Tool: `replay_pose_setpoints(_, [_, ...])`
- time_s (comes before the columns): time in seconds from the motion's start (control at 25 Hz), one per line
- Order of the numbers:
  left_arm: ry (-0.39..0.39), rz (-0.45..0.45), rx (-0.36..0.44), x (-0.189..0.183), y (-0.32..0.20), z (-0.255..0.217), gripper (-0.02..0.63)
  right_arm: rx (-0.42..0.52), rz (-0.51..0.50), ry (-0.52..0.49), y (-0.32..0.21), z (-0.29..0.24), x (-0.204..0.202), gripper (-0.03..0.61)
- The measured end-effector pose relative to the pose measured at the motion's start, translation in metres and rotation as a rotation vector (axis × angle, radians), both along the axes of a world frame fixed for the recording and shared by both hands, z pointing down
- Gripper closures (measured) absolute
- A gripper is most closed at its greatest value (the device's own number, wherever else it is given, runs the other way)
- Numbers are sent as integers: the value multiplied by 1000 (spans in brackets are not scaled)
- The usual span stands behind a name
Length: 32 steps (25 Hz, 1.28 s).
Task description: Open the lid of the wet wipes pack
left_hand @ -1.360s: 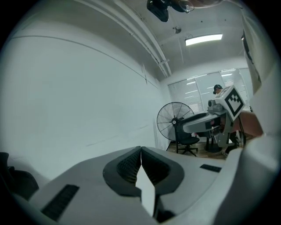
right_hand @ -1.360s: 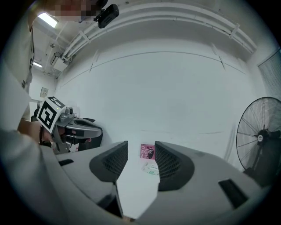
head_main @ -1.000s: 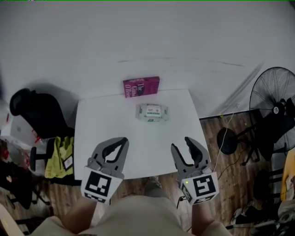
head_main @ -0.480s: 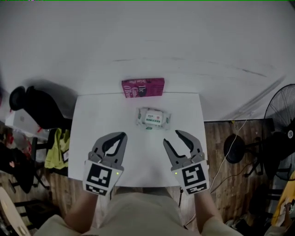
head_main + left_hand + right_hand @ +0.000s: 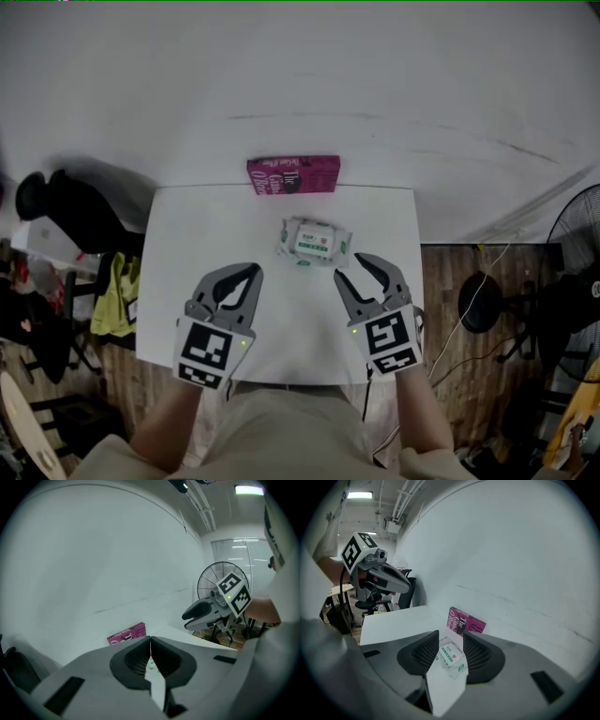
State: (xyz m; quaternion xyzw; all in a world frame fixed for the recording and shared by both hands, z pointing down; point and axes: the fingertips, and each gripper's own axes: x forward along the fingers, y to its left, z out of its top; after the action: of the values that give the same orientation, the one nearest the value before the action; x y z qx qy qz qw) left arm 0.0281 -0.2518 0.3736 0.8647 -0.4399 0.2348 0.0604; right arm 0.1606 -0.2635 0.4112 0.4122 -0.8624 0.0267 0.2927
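Observation:
The wet wipes pack lies flat on the white table with its lid down and its green label up. My left gripper hovers short of the pack, to its left, with the pads meeting and nothing between them. My right gripper hovers just right of the pack's near corner. Its jaws stand apart and are closing. In the right gripper view the pack shows in the gap of that gripper, ahead of the pads and untouched.
A magenta book stands on edge against the wall at the table's far side, just behind the pack. A black office chair stands left of the table. A floor fan stands to the right.
Both grippers have moved forward over the table toward the pack. The right jaws have narrowed a little. The pack and the book have not moved.

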Motion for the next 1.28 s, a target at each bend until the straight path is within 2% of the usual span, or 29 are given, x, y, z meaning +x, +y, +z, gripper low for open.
replay_pose_setpoints(0.24, [-10, 36, -16, 2, -25, 18, 592, -50, -4, 50, -22, 23, -11, 405])
replay_pose_setpoints(0.64, [-24, 133, -122, 27, -69, 95, 592, -117, -49, 146, -64, 103, -31, 407])
replay_pose_setpoints(0.96, [-46, 127, -234, 27, -85, 172, 592, -159, -86, 230, -72, 172, -42, 414])
replay_pose_setpoints(1.28, [-52, 130, -314, 26, -86, 224, 592, -168, -124, 359, -73, 222, -51, 419])
